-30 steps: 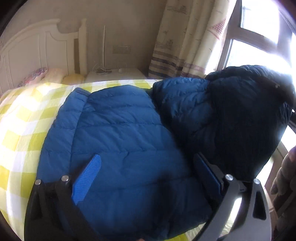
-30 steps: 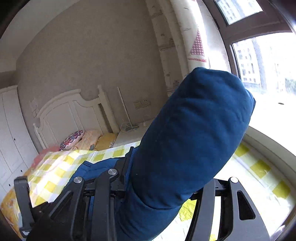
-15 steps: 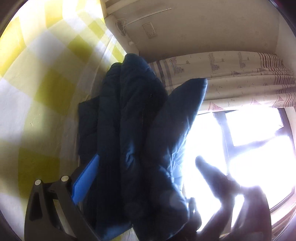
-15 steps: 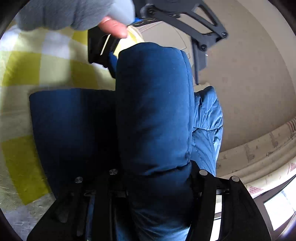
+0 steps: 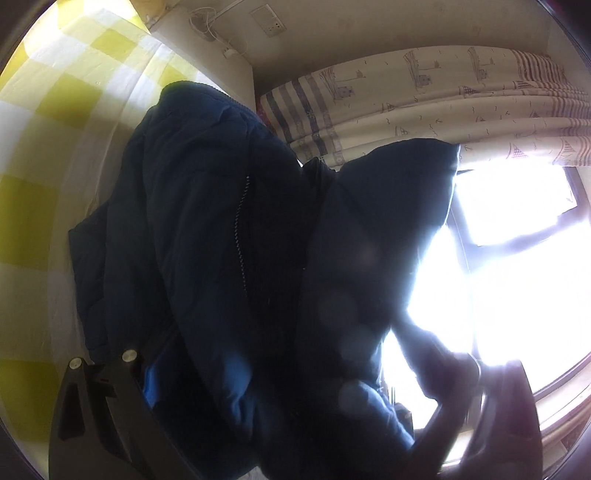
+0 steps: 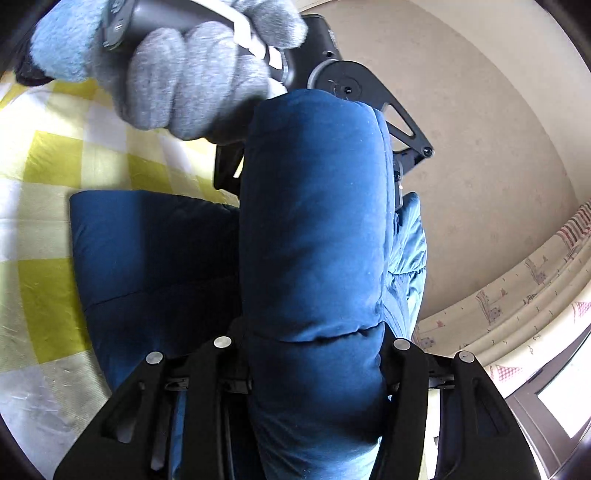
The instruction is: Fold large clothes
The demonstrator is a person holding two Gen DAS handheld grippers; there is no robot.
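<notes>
A blue quilted down jacket (image 5: 207,229) is bunched and lifted off the yellow-and-white checked bed sheet (image 5: 48,122). In the left wrist view it hangs dark against the window, its zipper showing, and fills the space between my left gripper's fingers; only a bit of one blue pad (image 5: 149,384) shows. My left gripper (image 5: 258,398) is shut on the jacket. In the right wrist view a thick fold of the jacket (image 6: 314,258) runs between my right gripper's jaws, which are shut on it (image 6: 314,369). The left gripper's body (image 6: 351,96) shows beyond, held by a grey-gloved hand (image 6: 192,85).
A white bedside cabinet with cables (image 5: 207,40) and a wall socket (image 5: 267,22) stand past the bed's edge. A patterned curtain (image 5: 443,99) hangs beside a bright window (image 5: 517,277). The beige wall (image 6: 480,147) is to the right.
Both grippers have swung from level to tilted, lifting the jacket off the bed. The jacket now covers the left gripper's pads more, and the gloved hand has come closer in the right wrist view.
</notes>
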